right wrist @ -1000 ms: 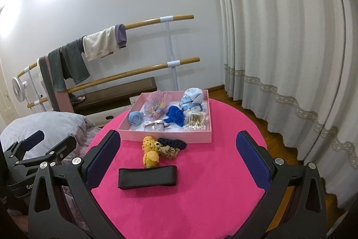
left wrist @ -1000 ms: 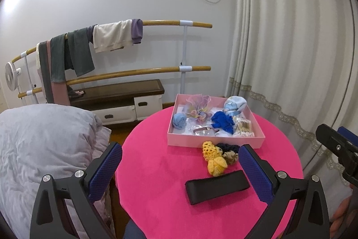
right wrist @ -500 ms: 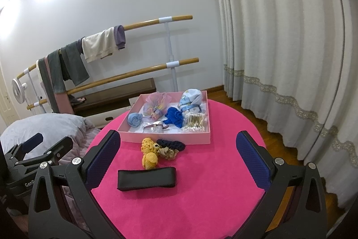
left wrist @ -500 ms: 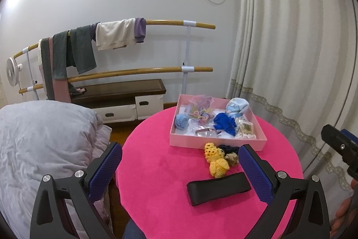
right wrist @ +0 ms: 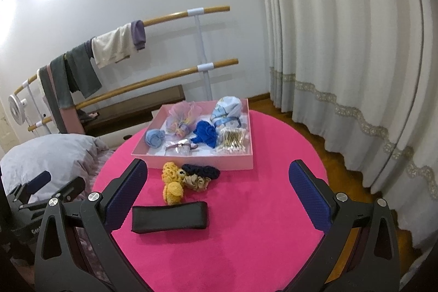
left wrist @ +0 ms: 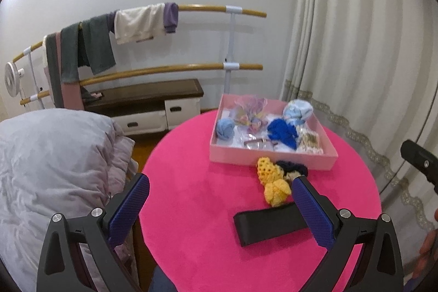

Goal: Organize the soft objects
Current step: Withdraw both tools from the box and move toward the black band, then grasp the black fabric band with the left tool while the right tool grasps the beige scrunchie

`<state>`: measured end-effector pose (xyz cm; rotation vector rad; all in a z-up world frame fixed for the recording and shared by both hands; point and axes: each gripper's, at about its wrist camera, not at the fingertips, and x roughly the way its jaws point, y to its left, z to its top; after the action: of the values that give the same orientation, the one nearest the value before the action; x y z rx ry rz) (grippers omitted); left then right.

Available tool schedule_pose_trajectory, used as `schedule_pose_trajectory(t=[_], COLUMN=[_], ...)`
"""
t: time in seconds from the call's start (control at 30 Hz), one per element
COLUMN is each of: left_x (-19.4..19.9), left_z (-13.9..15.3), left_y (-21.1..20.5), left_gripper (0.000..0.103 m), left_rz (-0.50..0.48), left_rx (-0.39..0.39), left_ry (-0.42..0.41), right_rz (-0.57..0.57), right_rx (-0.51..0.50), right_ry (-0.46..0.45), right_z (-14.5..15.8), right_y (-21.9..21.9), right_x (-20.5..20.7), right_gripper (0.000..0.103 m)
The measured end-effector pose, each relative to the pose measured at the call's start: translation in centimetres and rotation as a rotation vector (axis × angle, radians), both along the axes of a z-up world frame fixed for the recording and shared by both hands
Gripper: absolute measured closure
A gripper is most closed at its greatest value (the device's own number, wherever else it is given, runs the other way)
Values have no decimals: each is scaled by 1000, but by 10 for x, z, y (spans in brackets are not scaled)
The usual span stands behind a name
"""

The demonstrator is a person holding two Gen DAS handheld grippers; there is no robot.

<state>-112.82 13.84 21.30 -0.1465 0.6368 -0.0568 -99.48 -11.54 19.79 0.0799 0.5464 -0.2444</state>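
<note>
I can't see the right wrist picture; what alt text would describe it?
A round pink table holds a pink box of soft hair accessories, with a yellow crochet scrunchie, a beige one, a dark one and a black band lying loose in front. The right claw hangs open above them.

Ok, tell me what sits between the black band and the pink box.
In the right wrist view, scrunchies lie between the black band and the pink box: two yellow, one beige, one navy.

Hot-pink table (right wrist: pixel 246 210), pale pink box (right wrist: pixel 191 162), yellow crochet scrunchie (right wrist: pixel 172 184), black headband (right wrist: pixel 169 216), royal-blue scrunchie (right wrist: pixel 204 135).
</note>
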Motion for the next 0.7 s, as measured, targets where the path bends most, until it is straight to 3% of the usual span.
schedule_pose_trajectory(t=[0.33, 0.47, 0.7], left_x=[49, 67, 87], left_z=[-48, -68, -101], left_y=[-21, -33, -67], left_gripper=[0, 0, 0], left_rz=[-108, -199, -427], left_rx=[19, 49, 233], left_ry=[94, 116, 119], right_rz=[-17, -21, -39], right_rx=[30, 49, 73], right_ry=[101, 145, 192], right_z=[-37, -54, -73], right_y=[-17, -24, -37], right_x=[30, 40, 53], right_gripper=[0, 0, 0])
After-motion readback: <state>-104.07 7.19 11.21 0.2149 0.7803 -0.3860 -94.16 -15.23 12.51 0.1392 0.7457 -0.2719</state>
